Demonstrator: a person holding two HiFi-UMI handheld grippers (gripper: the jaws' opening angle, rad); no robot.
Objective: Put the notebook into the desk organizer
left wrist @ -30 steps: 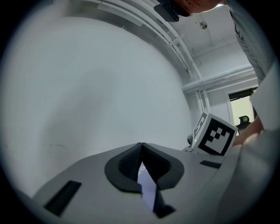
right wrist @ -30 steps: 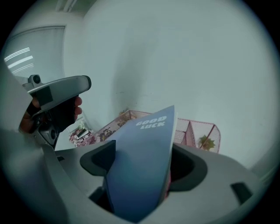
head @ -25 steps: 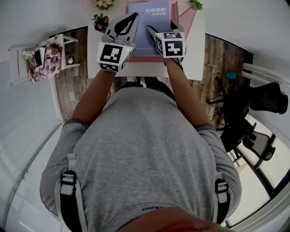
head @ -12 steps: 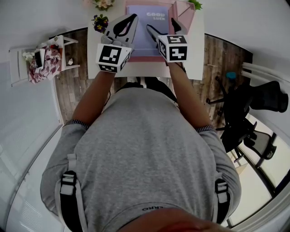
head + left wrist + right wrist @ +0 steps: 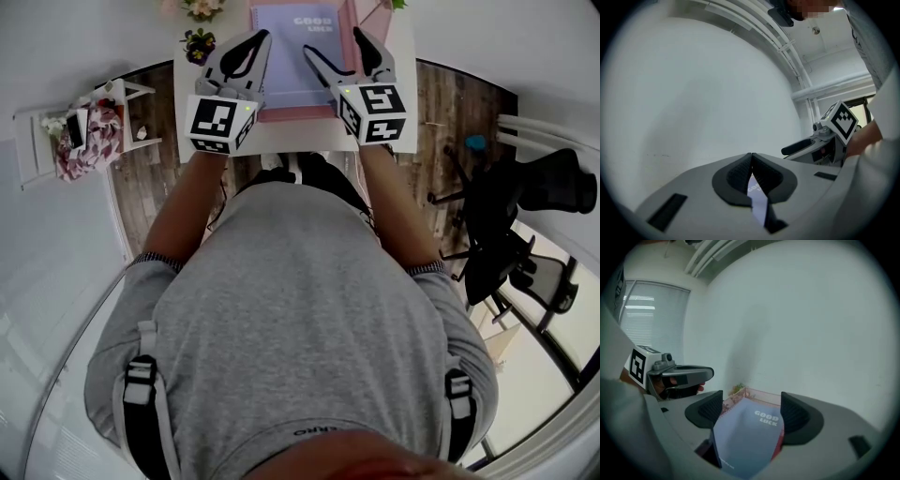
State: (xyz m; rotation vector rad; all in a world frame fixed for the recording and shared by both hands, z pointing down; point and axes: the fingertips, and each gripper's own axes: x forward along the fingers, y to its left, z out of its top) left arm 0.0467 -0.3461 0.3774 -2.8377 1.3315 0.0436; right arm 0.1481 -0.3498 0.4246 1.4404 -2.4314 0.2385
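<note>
Here our right claw stands wide open. Its jaws have just been closing a touch, and the notebook shows between them, though neither pad presses on it. Our left claw is closed pad to pad and grips nothing; only a sliver of the notebook shows through the slot behind its pads. That claw hangs just left of the organizer, by the notebook's left edge, while the right claw sits over the organizer's right side.

The notebook has a lavender cover with "GOOD LUCK" on it and rests inside the pink organizer, its top toward the organizer's far wall. How deep it sits we cannot tell. The organizer stands on the white counter, with a small pot of flowers to its left.

We judge the placing step all but done, since the notebook is in and neither claw holds it. The next move calls for drawing both claws back from the organizer toward us, with the right jaws kept clear of the cover so nothing is dragged out. If the notebook sits crooked, a gentle nudge from the closed left claw should square it.
</note>
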